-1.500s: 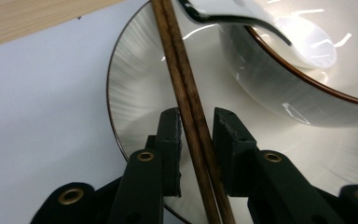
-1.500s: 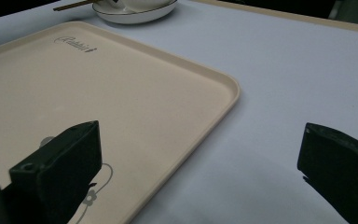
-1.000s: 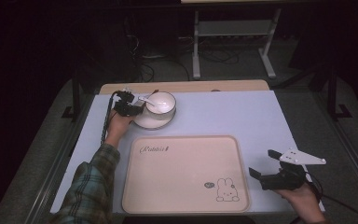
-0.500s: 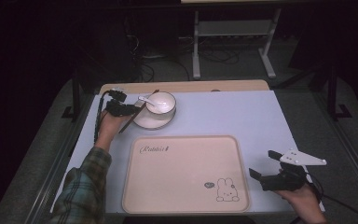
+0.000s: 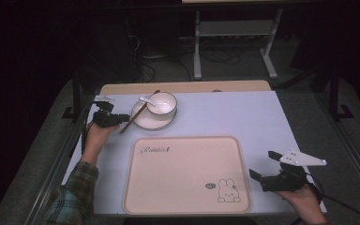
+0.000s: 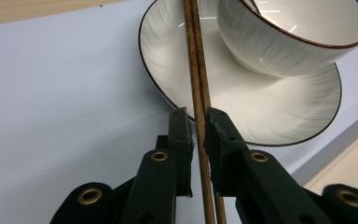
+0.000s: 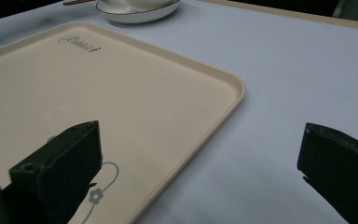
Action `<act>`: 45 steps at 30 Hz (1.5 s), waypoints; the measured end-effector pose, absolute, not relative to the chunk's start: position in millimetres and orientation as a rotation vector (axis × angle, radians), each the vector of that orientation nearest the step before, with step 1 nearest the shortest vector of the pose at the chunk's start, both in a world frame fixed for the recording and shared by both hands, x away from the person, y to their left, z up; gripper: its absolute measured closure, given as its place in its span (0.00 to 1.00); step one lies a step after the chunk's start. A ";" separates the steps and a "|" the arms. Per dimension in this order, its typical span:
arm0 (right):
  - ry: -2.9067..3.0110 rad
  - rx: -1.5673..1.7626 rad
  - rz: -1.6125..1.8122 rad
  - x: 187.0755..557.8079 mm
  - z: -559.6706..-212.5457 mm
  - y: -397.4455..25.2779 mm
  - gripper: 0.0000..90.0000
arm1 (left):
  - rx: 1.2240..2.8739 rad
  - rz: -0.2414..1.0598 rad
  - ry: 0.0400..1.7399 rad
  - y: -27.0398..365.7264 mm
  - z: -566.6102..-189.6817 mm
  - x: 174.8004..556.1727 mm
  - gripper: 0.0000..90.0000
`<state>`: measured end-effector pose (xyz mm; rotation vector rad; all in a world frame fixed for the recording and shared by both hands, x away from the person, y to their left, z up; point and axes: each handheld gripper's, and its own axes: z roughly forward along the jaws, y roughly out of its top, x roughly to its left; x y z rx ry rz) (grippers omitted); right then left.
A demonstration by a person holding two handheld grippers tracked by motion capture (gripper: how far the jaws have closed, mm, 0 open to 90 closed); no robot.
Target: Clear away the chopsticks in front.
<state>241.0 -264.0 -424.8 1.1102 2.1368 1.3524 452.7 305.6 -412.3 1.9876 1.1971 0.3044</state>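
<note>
The left hand-held gripper (image 6: pixel 196 133) has its two black jaws drawn together on a pair of brown chopsticks (image 6: pixel 196 70), which run between them and lean up across the rim of the white saucer (image 6: pixel 279 116) beside the bowl (image 6: pixel 298 37). In the high view, the chopsticks (image 5: pixel 138 112) lie slanted over the left edge of the saucer (image 5: pixel 143 121) at the far left of the desk (image 5: pixel 262 117), with a spoon (image 5: pixel 147 100) resting in the bowl (image 5: pixel 162 103). The grip looks close to the near end of the sticks, so the long free end will want to swing. A good lift would likely go straight up and away from the bowl, keeping both sticks parallel so neither slips out, and clearing the saucer's rim before turning toward the beige tray (image 5: pixel 187 173). The right hand-held gripper (image 5: pixel 268 169) rests at the near right, jaws wide apart, just beside the tray's corner.
</note>
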 end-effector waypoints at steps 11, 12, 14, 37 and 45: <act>2.135 1.115 1.353 241.3 -425.1 -265.1 0.00 | 2.006 0.295 1.204 306.8 -416.1 453.7 0.89; 2.134 1.115 1.352 241.3 -425.1 -265.1 0.00 | 2.001 0.291 1.206 307.3 -416.7 453.9 0.89; 2.134 1.114 1.352 241.2 -425.0 -265.1 0.00 | 2.000 0.289 1.209 307.7 -417.0 453.9 0.89; 2.137 1.114 1.350 241.2 -425.2 -265.0 0.00 | 2.047 0.293 1.180 295.8 -420.4 454.6 0.86; 2.135 1.114 1.349 241.1 -425.3 -265.6 0.00 | 2.078 0.289 1.197 295.4 -427.6 455.2 0.91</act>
